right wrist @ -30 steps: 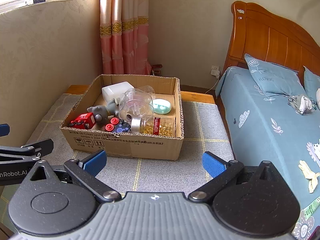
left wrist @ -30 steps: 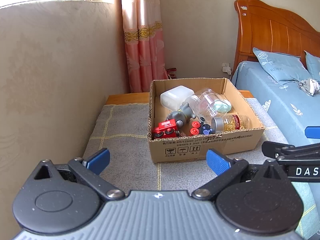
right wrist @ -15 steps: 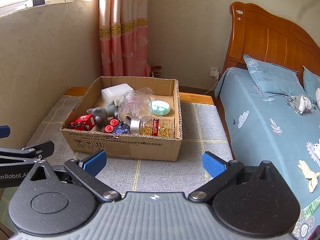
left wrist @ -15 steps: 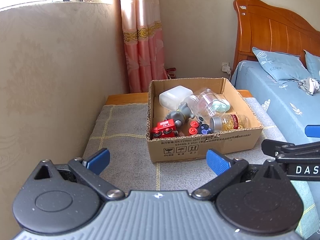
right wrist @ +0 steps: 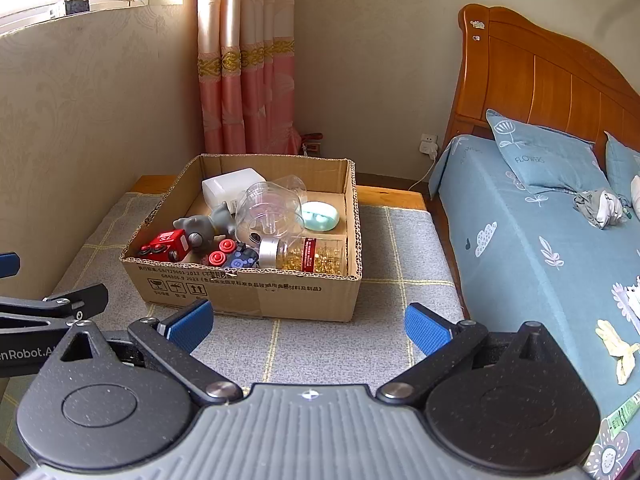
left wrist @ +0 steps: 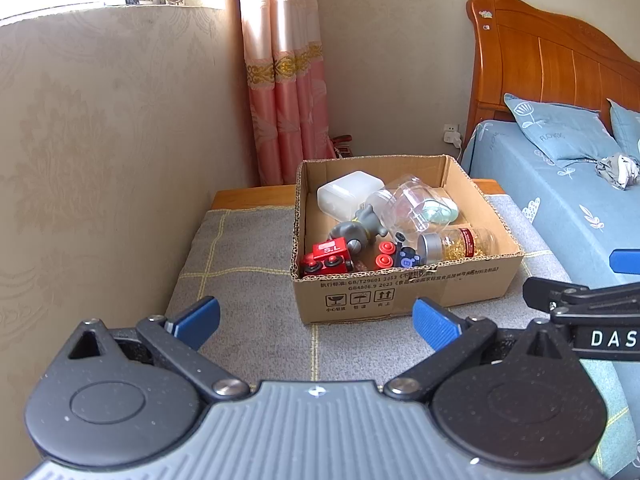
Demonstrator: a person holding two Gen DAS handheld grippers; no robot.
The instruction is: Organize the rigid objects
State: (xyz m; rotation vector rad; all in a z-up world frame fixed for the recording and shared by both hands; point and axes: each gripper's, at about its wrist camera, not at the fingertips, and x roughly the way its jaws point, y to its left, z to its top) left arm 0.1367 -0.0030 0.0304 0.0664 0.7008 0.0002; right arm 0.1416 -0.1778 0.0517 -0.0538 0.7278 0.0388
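Observation:
An open cardboard box stands on a grey checked mat. It holds a red toy train, a grey figure, a clear plastic jar, a white container, a mint case, a bottle of gold bits and red-capped pieces. My left gripper is open and empty, short of the box. My right gripper is open and empty, also short of the box.
The mat lies on a low wooden bench against the wall at left. A bed with blue sheets and a wooden headboard runs along the right. A pink curtain hangs behind the box.
Both grippers have drawn back slightly from the box; it looks a little smaller. Nothing was grasped or released.

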